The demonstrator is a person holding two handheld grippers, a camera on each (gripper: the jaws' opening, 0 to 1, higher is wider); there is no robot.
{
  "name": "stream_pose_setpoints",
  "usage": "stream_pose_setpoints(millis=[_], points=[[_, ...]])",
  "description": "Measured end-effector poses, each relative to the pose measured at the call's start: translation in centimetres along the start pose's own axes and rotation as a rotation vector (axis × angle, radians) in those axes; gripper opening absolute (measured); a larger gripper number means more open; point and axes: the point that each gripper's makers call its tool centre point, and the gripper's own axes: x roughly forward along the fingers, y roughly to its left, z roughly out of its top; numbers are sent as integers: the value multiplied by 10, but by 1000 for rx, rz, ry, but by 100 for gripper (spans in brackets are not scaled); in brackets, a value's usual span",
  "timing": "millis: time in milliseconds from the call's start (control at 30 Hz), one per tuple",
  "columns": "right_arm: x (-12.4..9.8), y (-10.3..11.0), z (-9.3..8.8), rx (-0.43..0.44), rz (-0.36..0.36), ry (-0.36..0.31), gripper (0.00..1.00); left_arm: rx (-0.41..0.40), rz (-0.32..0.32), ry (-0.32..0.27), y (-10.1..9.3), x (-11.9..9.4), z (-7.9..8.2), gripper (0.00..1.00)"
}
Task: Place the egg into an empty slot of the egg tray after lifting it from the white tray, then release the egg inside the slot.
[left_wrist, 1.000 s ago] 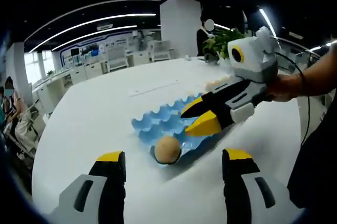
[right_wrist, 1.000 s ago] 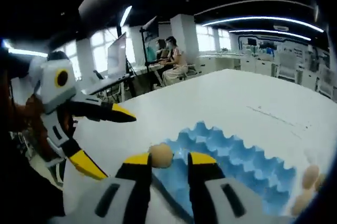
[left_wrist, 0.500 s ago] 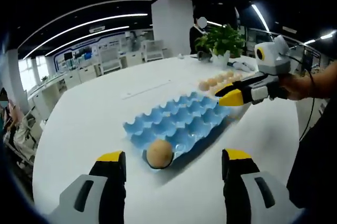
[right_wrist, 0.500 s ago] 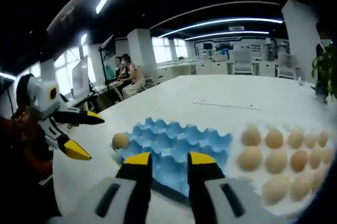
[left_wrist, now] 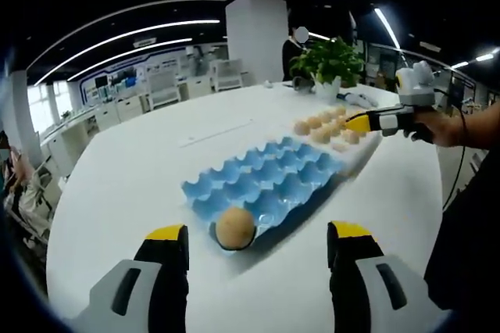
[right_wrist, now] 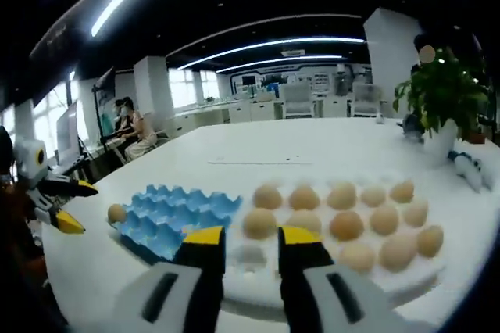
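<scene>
Egg (left_wrist: 235, 227) sits in blue egg tray (left_wrist: 269, 184); both tools released, empty.

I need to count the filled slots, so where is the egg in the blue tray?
In the left gripper view, the egg sits in a corner slot of the blue egg tray, at the end nearest the left tool and farthest from the white tray.

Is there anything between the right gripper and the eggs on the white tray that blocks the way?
Nothing visible does. In the right gripper view, the right gripper points straight at the white tray, its jaws slightly apart, and the nearest eggs lie just beyond the jaw tips. The blue egg tray sits off to the side.
</scene>
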Motion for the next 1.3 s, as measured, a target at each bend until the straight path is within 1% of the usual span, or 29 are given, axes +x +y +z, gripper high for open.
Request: stream_pose_setpoints(millis=[33, 100, 167, 300, 400, 467, 533, 567, 600, 633, 667, 700, 733, 900, 967, 1100, 1300], points=[[-1, -8, -3, -1, -36, 13, 26, 2, -1, 1, -1, 0, 0, 72], [-2, -15, -4, 3, -67, 8, 26, 0, -3, 6, -2, 1, -1, 71], [-2, -22, -8, -5, -97, 19, 26, 5, -4, 12, -2, 1, -2, 71], [1, -26, -14, 8, -94, 32, 26, 7, -4, 3, -3, 1, 1, 71], [7, -32, -21, -3, -111, 66, 26, -10, 2, -13, -1, 0, 6, 72], [8, -32, -21, 1, -105, 62, 27, -16, -1, -15, -1, 0, 7, 70], [11, -32, -24, 1, -103, 72, 27, -18, 0, -16, -1, 0, 8, 69], [12, -31, -26, 0, -99, 82, 27, -20, 2, -17, 0, 0, 8, 69], [14, -30, -32, -5, -94, 110, 27, -21, 3, -19, 0, 0, 8, 69], [15, -29, -34, -21, -85, 120, 27, -22, 3, -20, 0, 0, 9, 69], [16, -31, -38, -61, -87, 144, 27, -23, 3, -24, 0, 0, 10, 69], [15, -30, -34, -99, -85, 129, 27, -24, 3, -25, -1, 0, 10, 68], [16, -29, -35, -60, -94, 135, 27, -23, 2, -25, -1, 0, 11, 68], [16, -29, -36, -84, -87, 152, 27, -26, -3, -27, -2, 1, 12, 68], [17, -29, -36, -79, -90, 157, 27, -27, -6, -27, -2, 1, 12, 68], [16, -30, -37, -77, -83, 147, 27, -32, -12, -38, -2, 2, 14, 67], [17, -29, -37, -76, -85, 152, 27, -50, -11, -42, 0, 2, 15, 66]])
